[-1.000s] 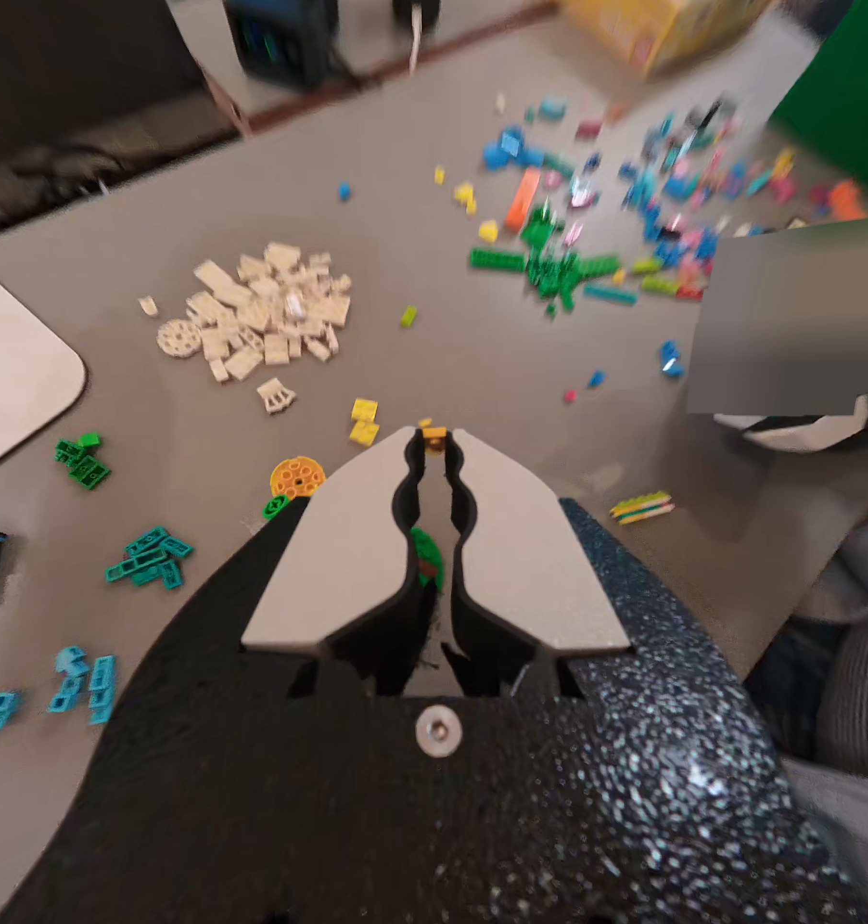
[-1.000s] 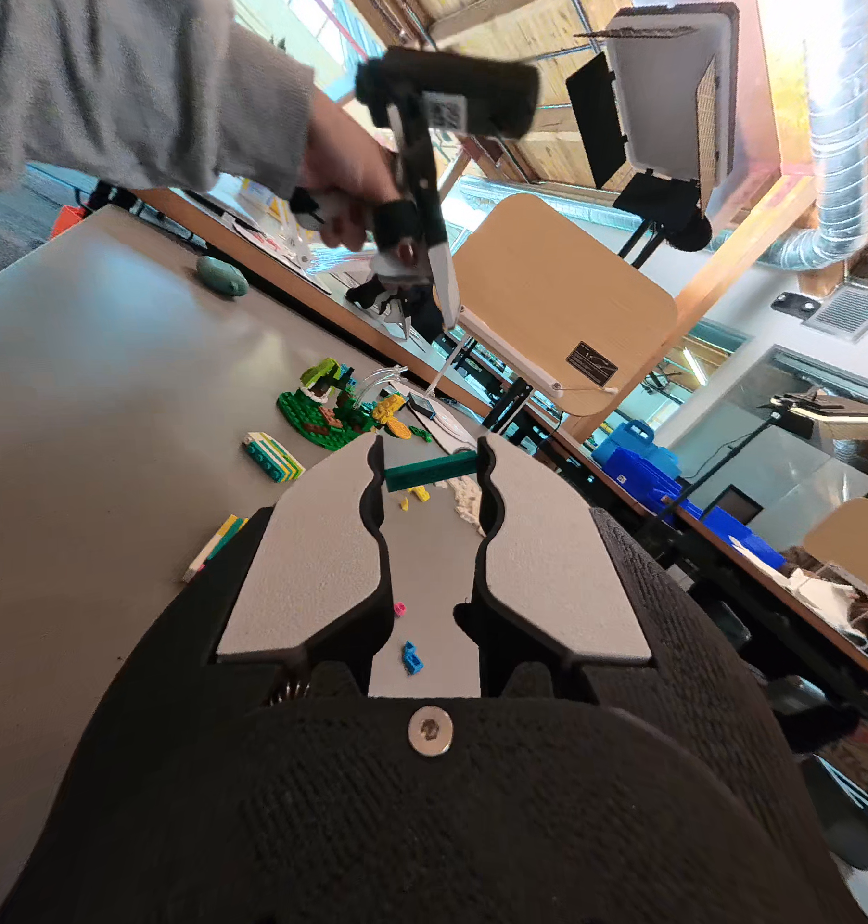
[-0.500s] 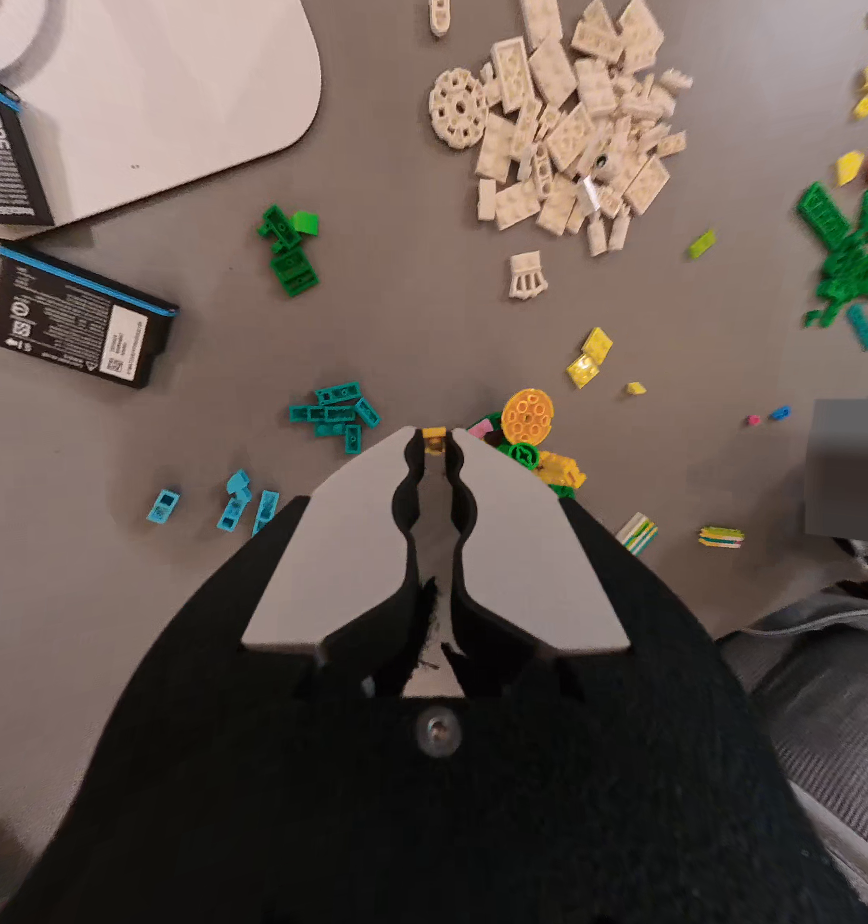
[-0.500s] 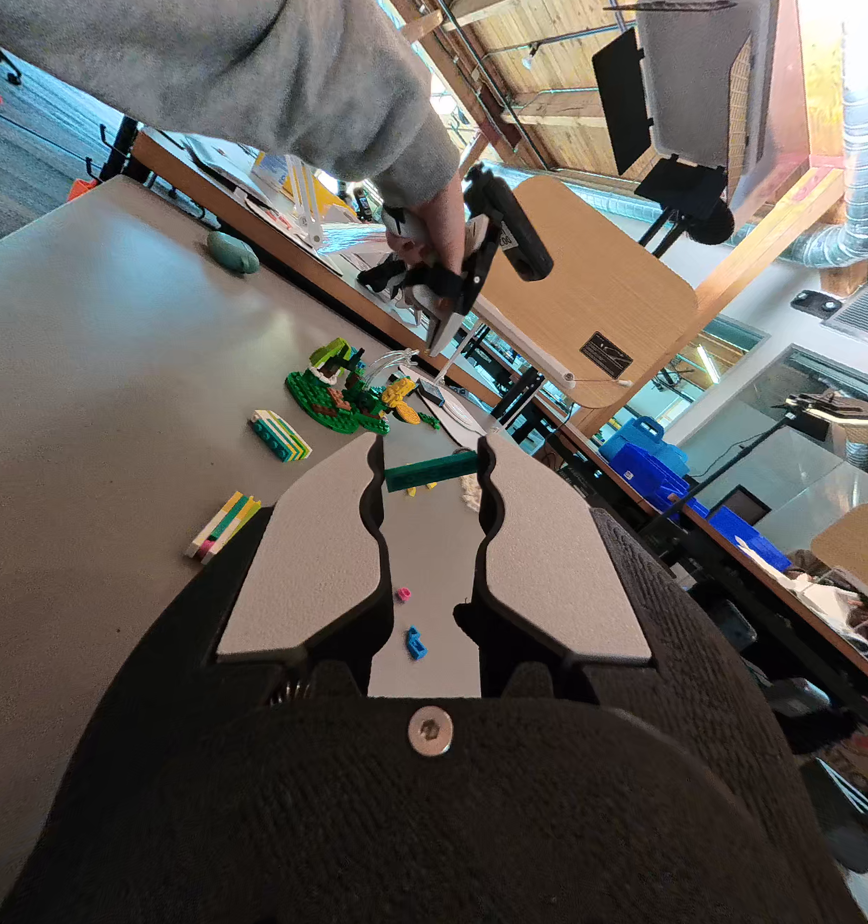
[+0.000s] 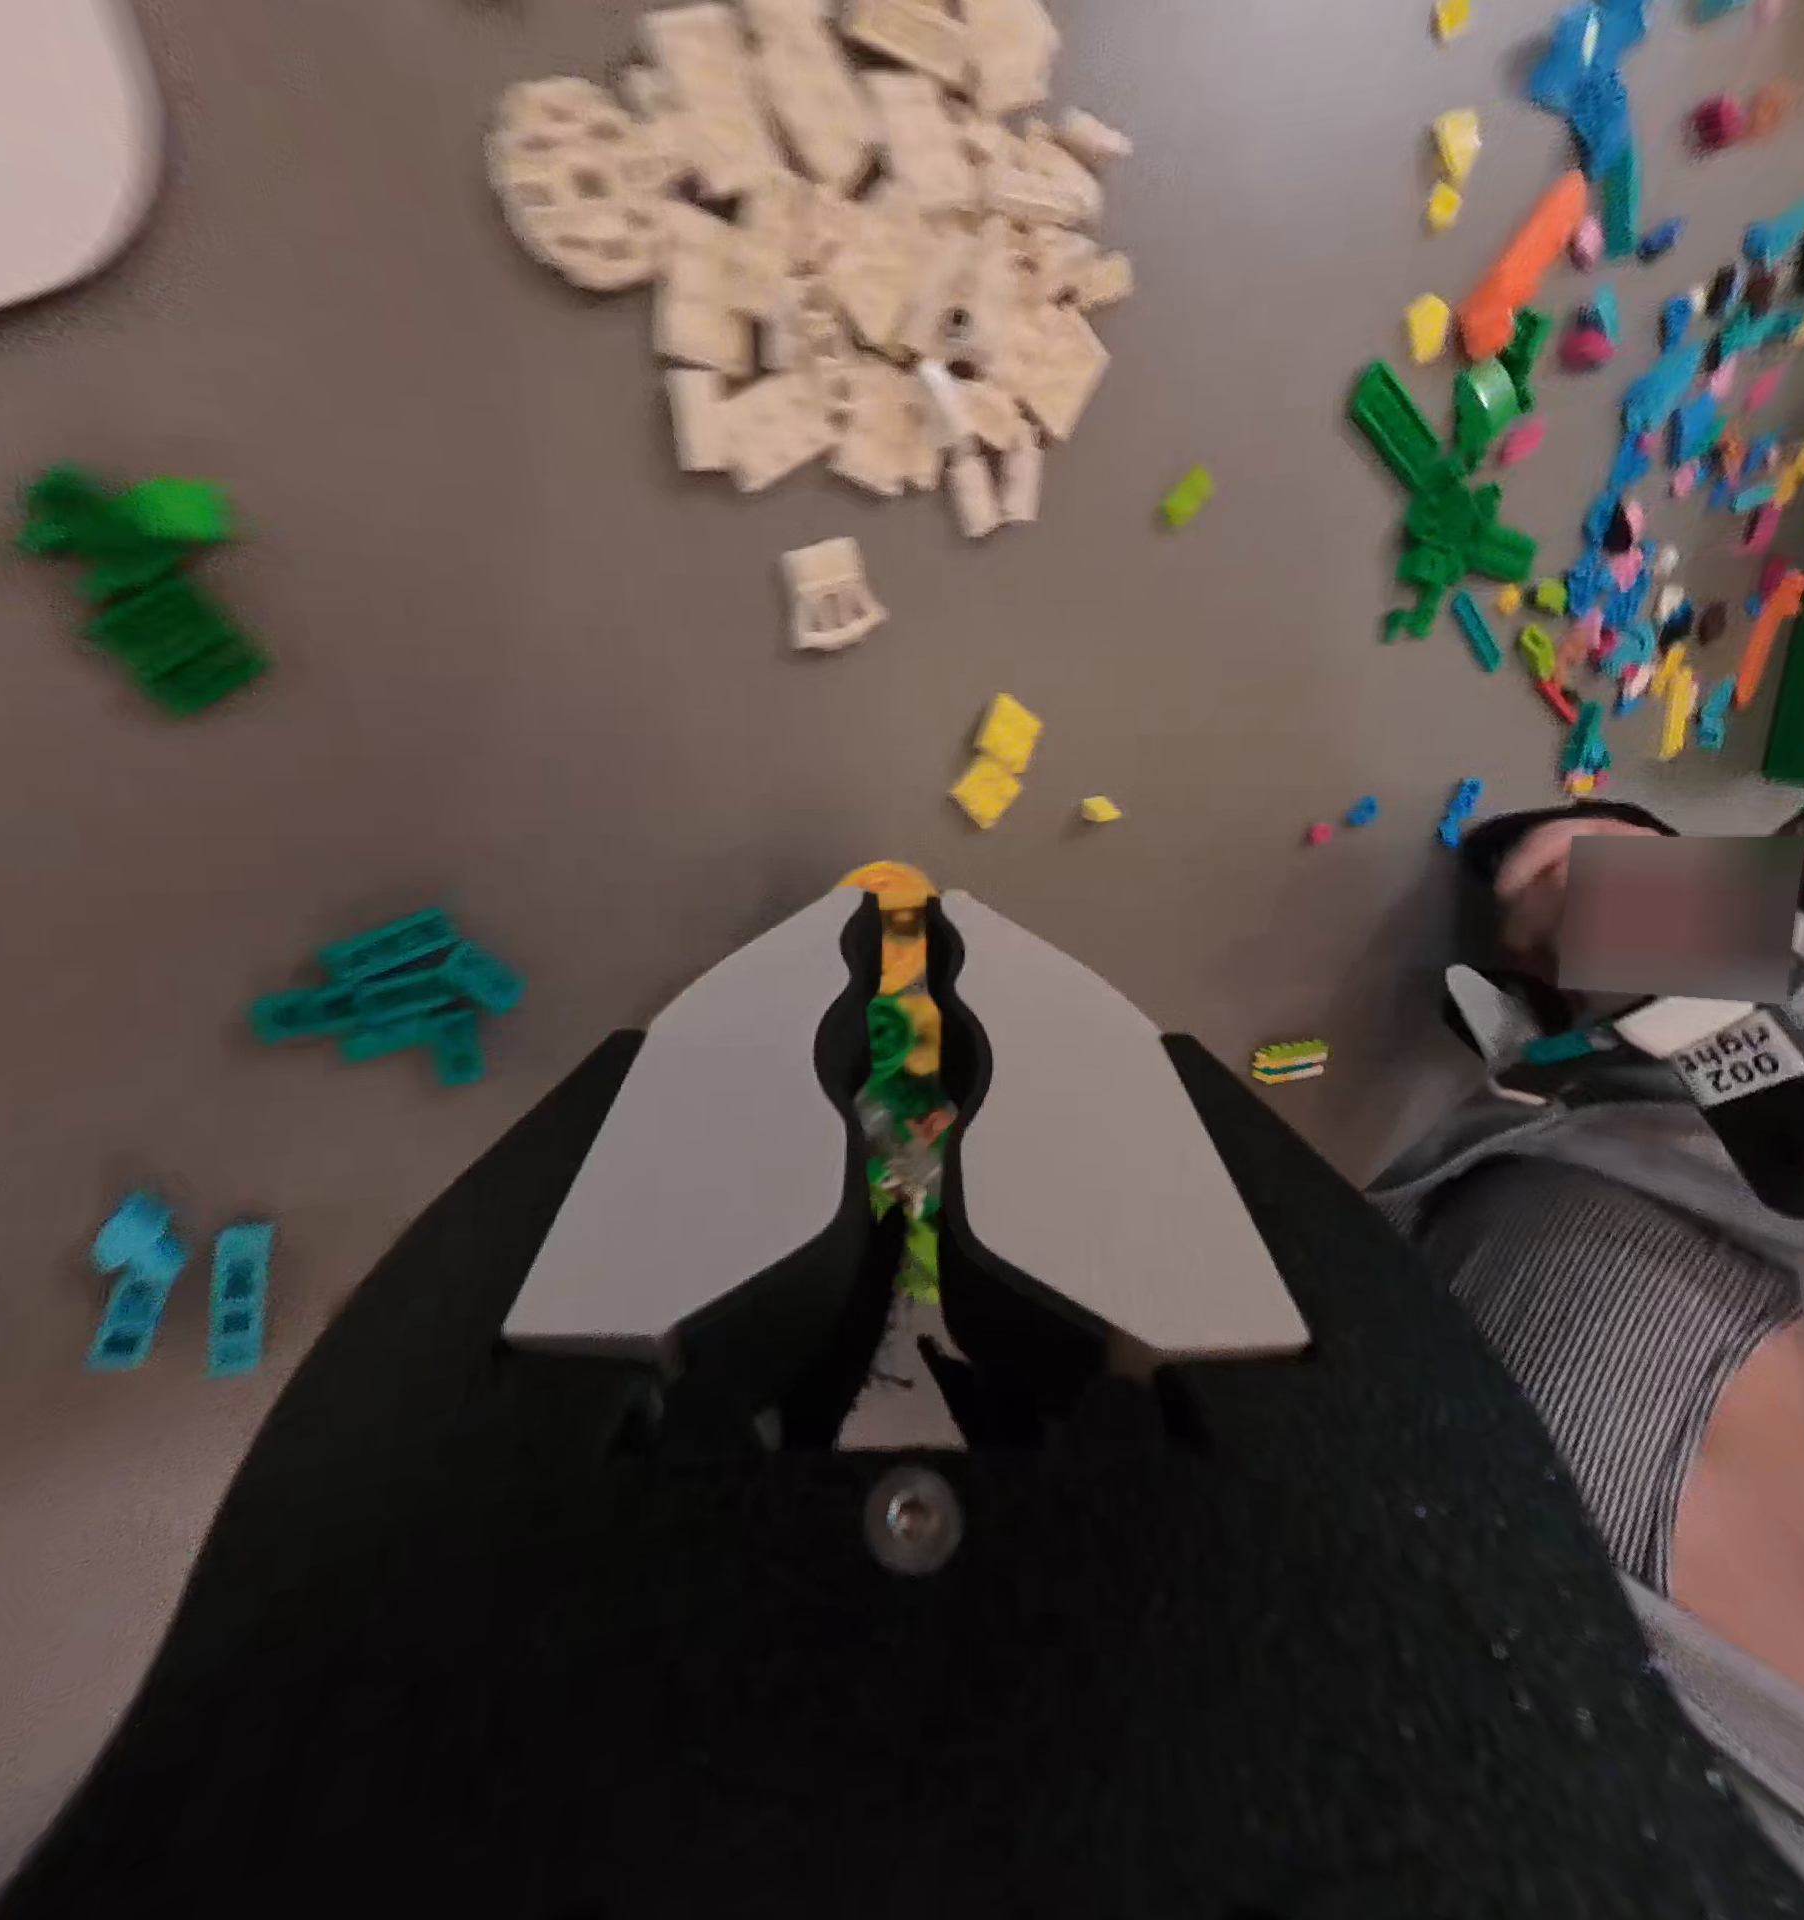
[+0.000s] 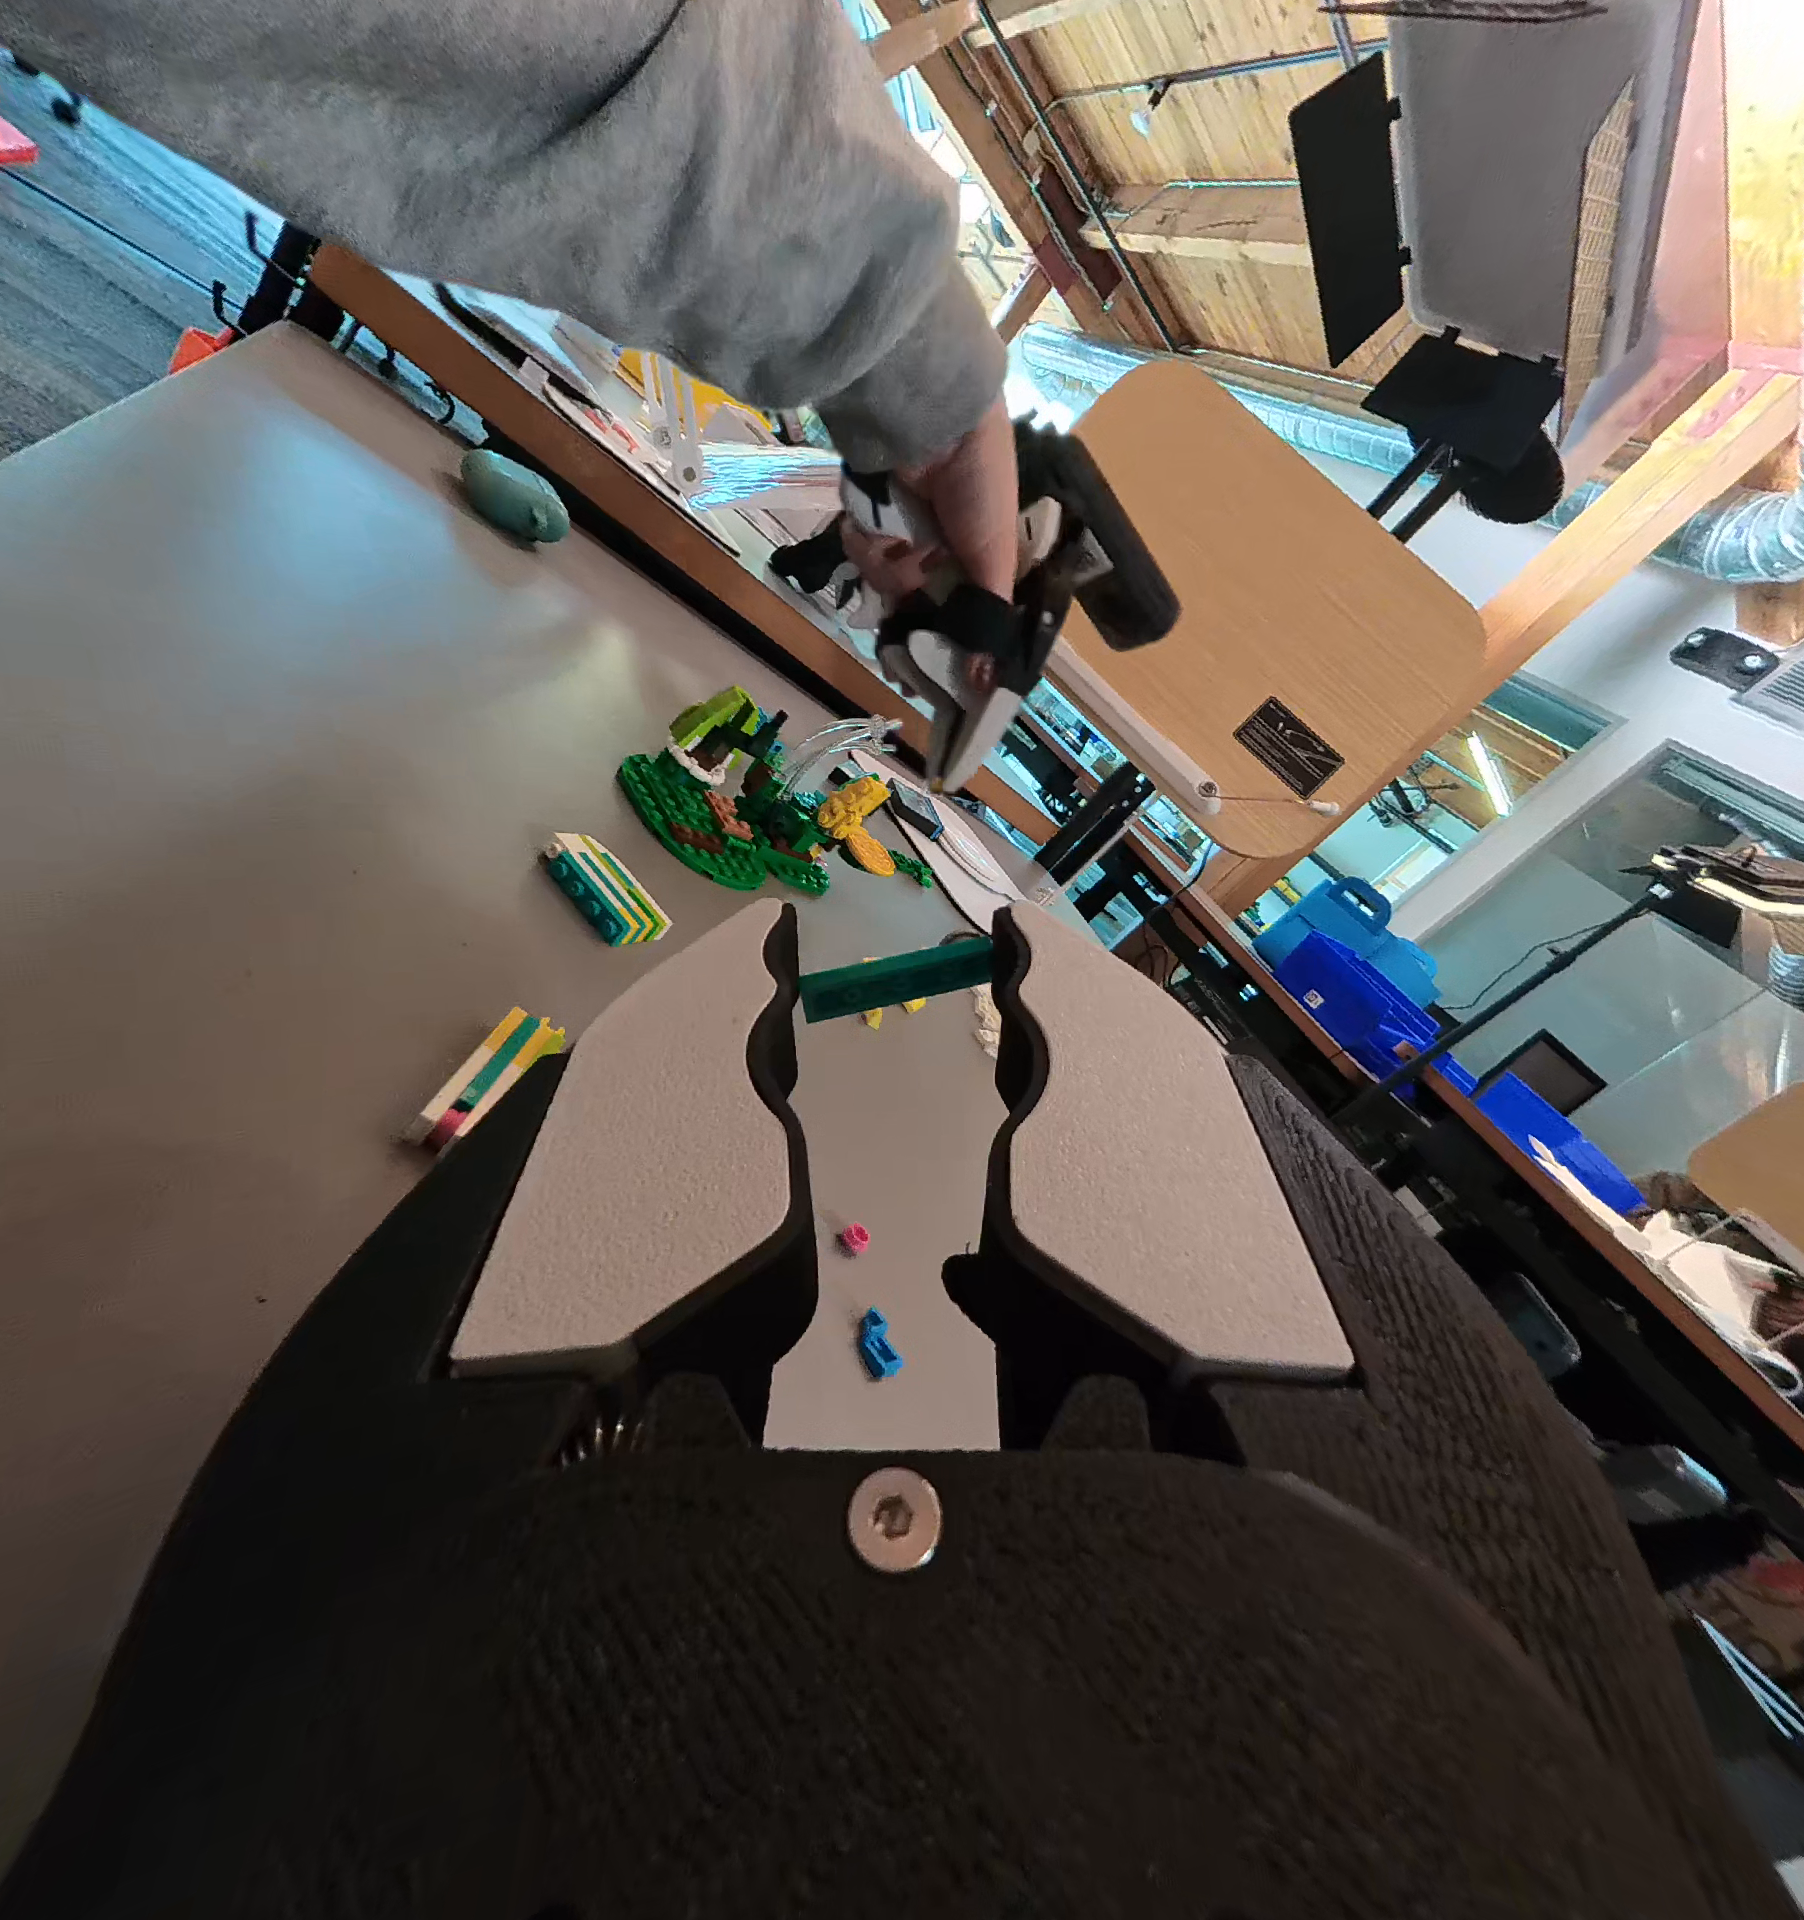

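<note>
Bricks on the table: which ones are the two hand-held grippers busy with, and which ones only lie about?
In use:
- left hand-held gripper, closed on a small orange piece, above the green brick model
- right hand-held gripper, holding a dark green bar across its tips

Lying about:
- cream brick pile
- teal bricks
- yellow bricks
- striped brick stack

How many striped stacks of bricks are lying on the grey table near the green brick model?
2. One striped stack lies left of the green brick model; the other lies nearer, beside the right gripper. More may be hidden behind the gripper.
</note>
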A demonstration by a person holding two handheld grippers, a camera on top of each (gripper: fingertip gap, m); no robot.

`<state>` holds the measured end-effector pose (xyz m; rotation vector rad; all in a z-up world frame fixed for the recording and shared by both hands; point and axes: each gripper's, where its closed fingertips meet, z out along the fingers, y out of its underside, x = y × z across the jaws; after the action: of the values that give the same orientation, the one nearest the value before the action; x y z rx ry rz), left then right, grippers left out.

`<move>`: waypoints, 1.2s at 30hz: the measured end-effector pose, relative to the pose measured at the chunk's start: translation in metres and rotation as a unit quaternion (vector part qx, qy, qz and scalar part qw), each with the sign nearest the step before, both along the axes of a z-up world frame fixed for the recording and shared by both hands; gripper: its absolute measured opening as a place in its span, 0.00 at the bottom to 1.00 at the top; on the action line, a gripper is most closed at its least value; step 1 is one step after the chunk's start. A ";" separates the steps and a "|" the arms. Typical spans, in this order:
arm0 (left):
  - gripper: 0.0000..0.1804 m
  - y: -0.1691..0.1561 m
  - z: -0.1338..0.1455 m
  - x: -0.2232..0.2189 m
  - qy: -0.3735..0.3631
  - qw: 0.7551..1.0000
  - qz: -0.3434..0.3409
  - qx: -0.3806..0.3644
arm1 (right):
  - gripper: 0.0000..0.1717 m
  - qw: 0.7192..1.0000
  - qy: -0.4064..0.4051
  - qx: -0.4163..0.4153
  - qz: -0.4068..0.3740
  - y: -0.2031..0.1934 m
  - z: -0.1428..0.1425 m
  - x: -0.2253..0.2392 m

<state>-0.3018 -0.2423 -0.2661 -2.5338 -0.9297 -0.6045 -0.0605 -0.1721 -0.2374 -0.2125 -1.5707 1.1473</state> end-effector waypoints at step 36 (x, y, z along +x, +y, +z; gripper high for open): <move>0.35 0.053 -0.051 0.054 0.110 0.940 -0.181 -0.267 | 0.20 0.998 0.014 0.056 0.017 -0.012 -0.009 0.008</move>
<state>-0.2478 -0.1889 -0.3176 -3.2150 -0.6063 -0.1605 -0.0525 -0.1842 -0.2462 -0.0950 -1.6147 1.0798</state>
